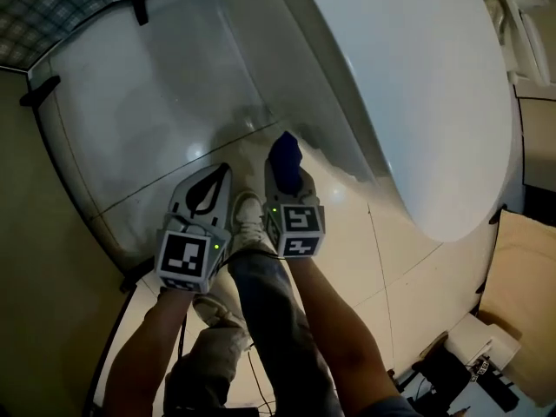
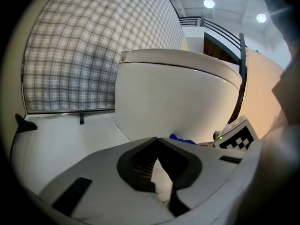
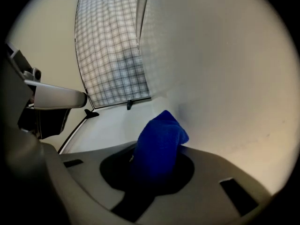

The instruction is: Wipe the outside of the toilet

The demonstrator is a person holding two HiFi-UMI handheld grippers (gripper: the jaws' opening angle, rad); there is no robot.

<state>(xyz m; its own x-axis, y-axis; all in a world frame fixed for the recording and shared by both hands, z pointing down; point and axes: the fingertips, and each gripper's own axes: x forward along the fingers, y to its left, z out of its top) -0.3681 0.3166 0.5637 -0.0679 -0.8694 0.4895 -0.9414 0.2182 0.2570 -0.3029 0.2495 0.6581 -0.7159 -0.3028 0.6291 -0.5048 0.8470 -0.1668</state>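
The white toilet (image 1: pixel 417 85) fills the upper right of the head view, its bowl bulging over the glossy floor. My right gripper (image 1: pixel 287 178) is shut on a blue cloth (image 1: pixel 285 155) low beside the bowl's base. In the right gripper view the blue cloth (image 3: pixel 159 137) stands up out of the right gripper (image 3: pixel 159 161), its tip close to the toilet's wall (image 3: pixel 225 78); I cannot tell whether they touch. My left gripper (image 1: pixel 222 174) hangs just to the left, shut with nothing held. The left gripper view shows the left gripper (image 2: pixel 157 140) facing the toilet (image 2: pixel 178 93).
The person's legs and a white shoe (image 1: pixel 248 220) stand between and below the grippers. A checked wall (image 2: pixel 93 55) rises behind the toilet. Black brackets (image 1: pixel 39 91) mark a pale panel on the left. A beige box (image 1: pixel 521 268) and dark items (image 1: pixel 452 376) lie at the lower right.
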